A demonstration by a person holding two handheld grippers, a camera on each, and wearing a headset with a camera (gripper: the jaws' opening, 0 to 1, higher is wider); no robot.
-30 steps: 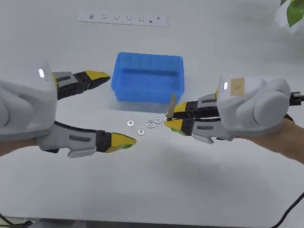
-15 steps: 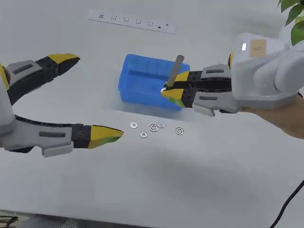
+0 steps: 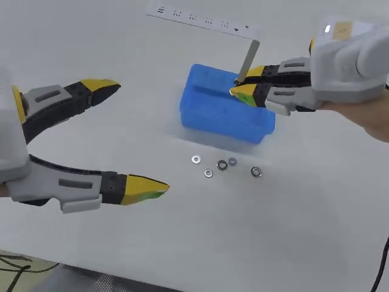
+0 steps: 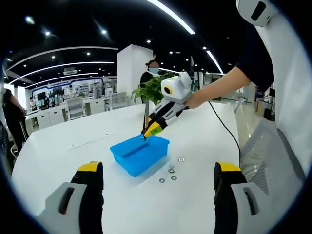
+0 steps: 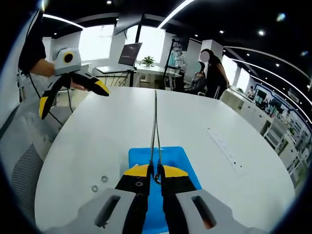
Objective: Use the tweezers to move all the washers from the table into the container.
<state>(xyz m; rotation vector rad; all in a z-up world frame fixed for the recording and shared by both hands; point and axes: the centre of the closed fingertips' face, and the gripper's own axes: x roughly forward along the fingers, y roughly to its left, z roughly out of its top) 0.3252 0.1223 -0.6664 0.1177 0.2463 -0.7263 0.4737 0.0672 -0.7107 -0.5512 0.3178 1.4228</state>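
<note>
Wide bare stretch of table (image 3: 273, 231) on the near side of the washers (image 3: 222, 165), open to approach from front, left or right. Between washers and blue container (image 3: 225, 126), only a narrow strip of tabletop, with the container's front wall just behind them. Over the container's right end, right gripper (image 3: 238, 91), jaws pinched on the tweezers (image 3: 248, 61), which stand up above it, crowding that side of the opening; left part of the opening uncovered. Off to the left, left gripper (image 3: 140, 137), jaws spread wide, well apart from washers and container. Beyond the container, open table up to the power strip (image 3: 203, 18). At the near right edge, a dark cable (image 3: 382, 267).
</note>
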